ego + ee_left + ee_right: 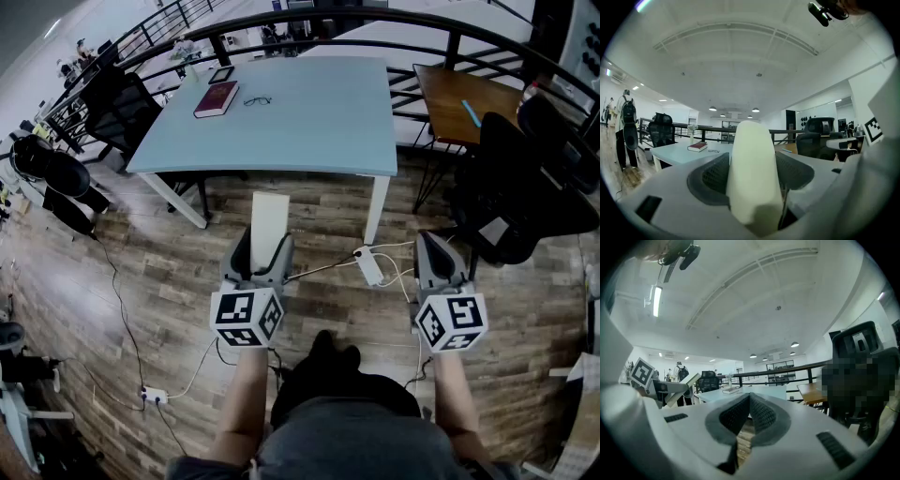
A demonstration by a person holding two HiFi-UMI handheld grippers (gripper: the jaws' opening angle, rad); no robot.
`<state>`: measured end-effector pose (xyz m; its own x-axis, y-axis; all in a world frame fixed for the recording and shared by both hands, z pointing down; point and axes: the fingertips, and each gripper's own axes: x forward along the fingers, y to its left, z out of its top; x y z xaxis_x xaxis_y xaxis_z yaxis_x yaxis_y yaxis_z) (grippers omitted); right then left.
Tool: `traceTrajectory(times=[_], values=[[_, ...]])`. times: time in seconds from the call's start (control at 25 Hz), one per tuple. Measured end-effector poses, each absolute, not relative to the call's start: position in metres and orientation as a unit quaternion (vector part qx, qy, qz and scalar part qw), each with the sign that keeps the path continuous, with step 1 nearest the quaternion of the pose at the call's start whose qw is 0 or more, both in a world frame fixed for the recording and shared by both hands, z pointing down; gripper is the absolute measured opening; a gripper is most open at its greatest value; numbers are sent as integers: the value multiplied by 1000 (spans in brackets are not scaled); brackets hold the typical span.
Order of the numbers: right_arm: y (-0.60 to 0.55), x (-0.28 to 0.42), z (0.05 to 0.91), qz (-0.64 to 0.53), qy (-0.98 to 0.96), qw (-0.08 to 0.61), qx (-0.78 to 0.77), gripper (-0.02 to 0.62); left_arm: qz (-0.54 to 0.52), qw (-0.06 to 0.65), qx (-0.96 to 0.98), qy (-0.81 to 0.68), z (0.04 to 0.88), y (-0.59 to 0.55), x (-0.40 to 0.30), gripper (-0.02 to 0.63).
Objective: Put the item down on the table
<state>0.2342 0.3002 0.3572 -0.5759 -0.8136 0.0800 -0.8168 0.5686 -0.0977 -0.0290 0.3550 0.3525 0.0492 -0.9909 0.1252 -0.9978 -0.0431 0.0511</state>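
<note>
A white flat oblong item (269, 217) sticks out forward from my left gripper (262, 251), which is shut on it above the wooden floor, short of the table. In the left gripper view the white item (752, 173) fills the gap between the two wide-set dark pads (715, 176). The light blue table (319, 122) stands ahead and carries a red book (217, 98), a pair of glasses (257, 101) and a dark tablet (221, 74). My right gripper (433, 242) hangs level with the left one, shut and empty; in its own view the right gripper (749, 398) has its pads meeting at the tips.
A white power strip (368, 265) and cables lie on the floor between the grippers. A brown wooden table (459, 89) and black office chairs (516, 187) stand to the right, another black chair (117, 108) to the left. A curved black railing (375, 19) runs behind.
</note>
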Motion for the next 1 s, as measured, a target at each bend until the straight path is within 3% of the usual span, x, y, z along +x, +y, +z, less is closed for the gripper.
traceTrajectory(times=[1.0], values=[[273, 228, 363, 89, -886, -5, 455, 3, 25, 54, 714, -698, 349, 328, -40, 308]])
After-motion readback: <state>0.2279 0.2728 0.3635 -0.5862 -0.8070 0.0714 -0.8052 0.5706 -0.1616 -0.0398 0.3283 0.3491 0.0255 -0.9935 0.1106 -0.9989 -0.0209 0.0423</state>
